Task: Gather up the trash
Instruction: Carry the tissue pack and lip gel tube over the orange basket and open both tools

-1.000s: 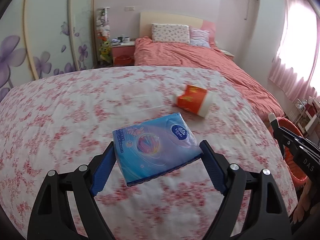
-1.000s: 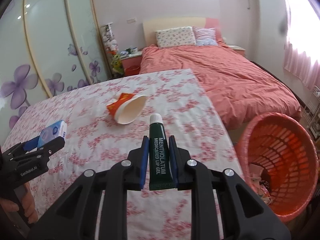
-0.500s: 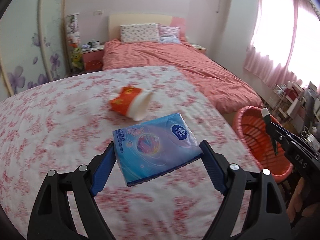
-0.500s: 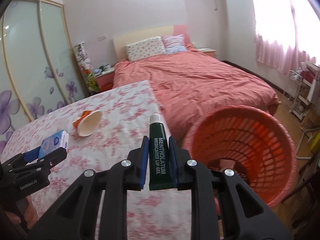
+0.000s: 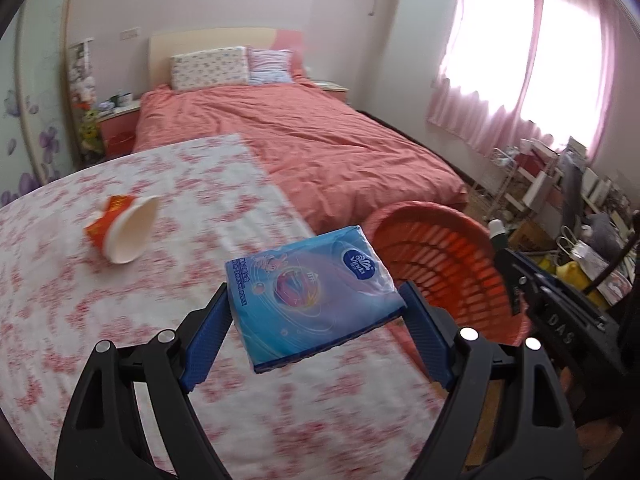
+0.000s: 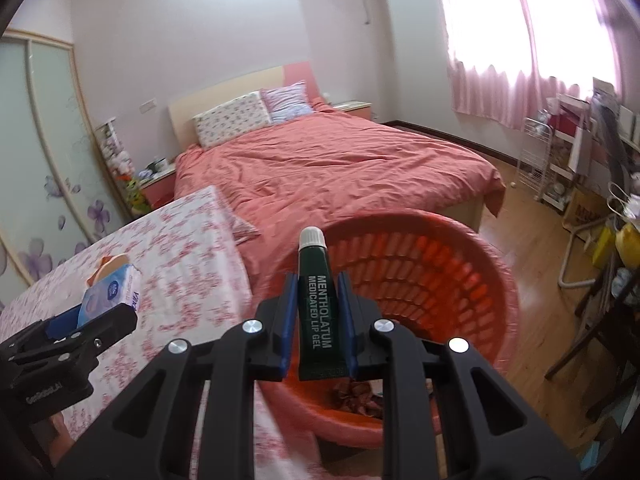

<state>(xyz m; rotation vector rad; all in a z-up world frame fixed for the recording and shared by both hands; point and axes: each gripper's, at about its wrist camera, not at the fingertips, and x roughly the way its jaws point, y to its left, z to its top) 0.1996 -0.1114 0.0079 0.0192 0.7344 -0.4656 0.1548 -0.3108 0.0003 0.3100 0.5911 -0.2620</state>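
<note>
My left gripper [image 5: 316,308] is shut on a blue tissue pack [image 5: 312,292], held above the table's right edge, next to the orange basket [image 5: 448,264]. My right gripper [image 6: 318,312] is shut on a dark green lip gel tube [image 6: 318,312], held over the orange basket [image 6: 440,280], which has some trash at its bottom. An orange and white paper cup [image 5: 120,232] lies on its side on the floral tablecloth [image 5: 80,300]. The left gripper with the tissue pack [image 6: 110,292] shows at the left of the right wrist view.
A bed with a coral cover [image 6: 340,160] stands behind the table and basket. A wire rack and cluttered shelves [image 6: 560,160] stand at the right by the window. Wood floor [image 6: 532,240] lies around the basket.
Both grippers have swung right from over the table toward the basket. The tube is now over the basket's opening, and the tissue pack is at the table's right edge.
</note>
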